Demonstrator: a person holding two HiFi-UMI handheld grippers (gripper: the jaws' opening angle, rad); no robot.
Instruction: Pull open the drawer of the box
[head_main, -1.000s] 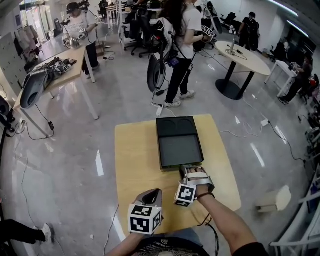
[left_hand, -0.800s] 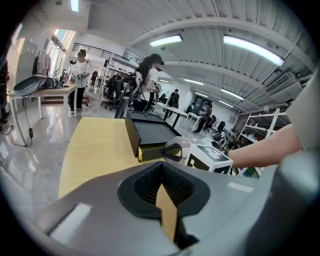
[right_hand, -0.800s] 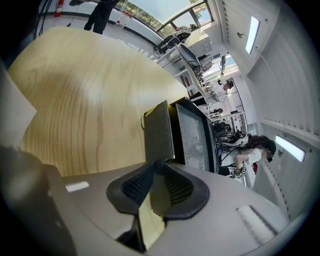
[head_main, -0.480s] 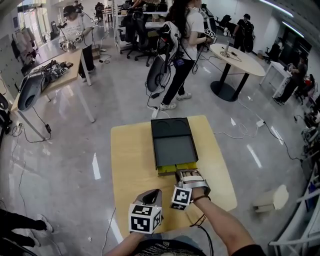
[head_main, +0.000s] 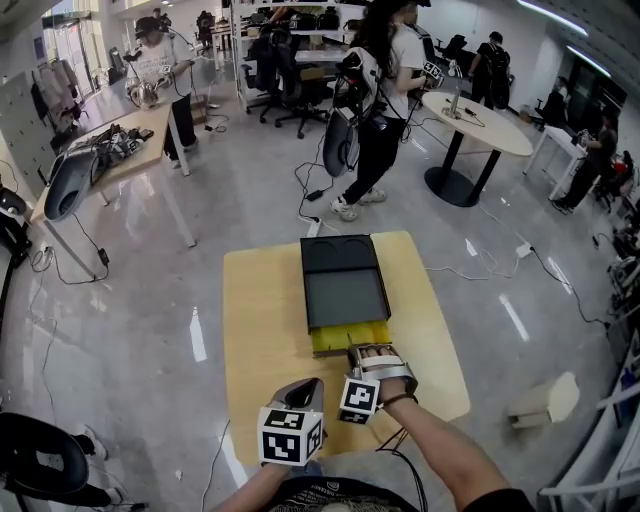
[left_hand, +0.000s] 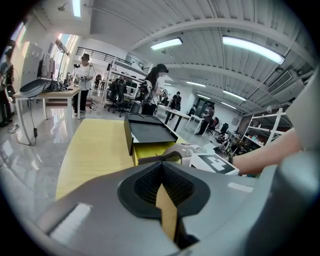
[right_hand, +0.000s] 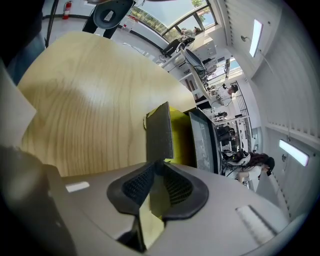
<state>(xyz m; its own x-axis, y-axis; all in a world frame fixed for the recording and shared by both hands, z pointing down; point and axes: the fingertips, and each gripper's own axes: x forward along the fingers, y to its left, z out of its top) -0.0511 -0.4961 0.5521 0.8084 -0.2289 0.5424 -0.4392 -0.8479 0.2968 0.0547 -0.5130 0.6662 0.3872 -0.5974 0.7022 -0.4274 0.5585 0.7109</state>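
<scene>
A flat black box (head_main: 345, 280) lies on the yellow wooden table (head_main: 265, 330). Its yellow drawer (head_main: 349, 338) stands partly out toward me. My right gripper (head_main: 361, 351) is at the drawer's dark front panel (right_hand: 159, 137), and its jaws are closing with that panel's lower edge pinched between the tips. The left gripper view shows the drawer (left_hand: 152, 150) from the side with the right gripper (left_hand: 167, 156) at its front. My left gripper (head_main: 302, 388) hovers over the table's near edge, shut and holding nothing.
A person (head_main: 385, 90) stands on the floor just beyond the table's far end. A round white table (head_main: 480, 115) is at the back right, a cluttered desk (head_main: 110, 150) at the back left. Cables trail over the floor.
The right gripper has drawn back toward me and the yellow drawer has slid out of the box with it. The left gripper has stayed in place.
</scene>
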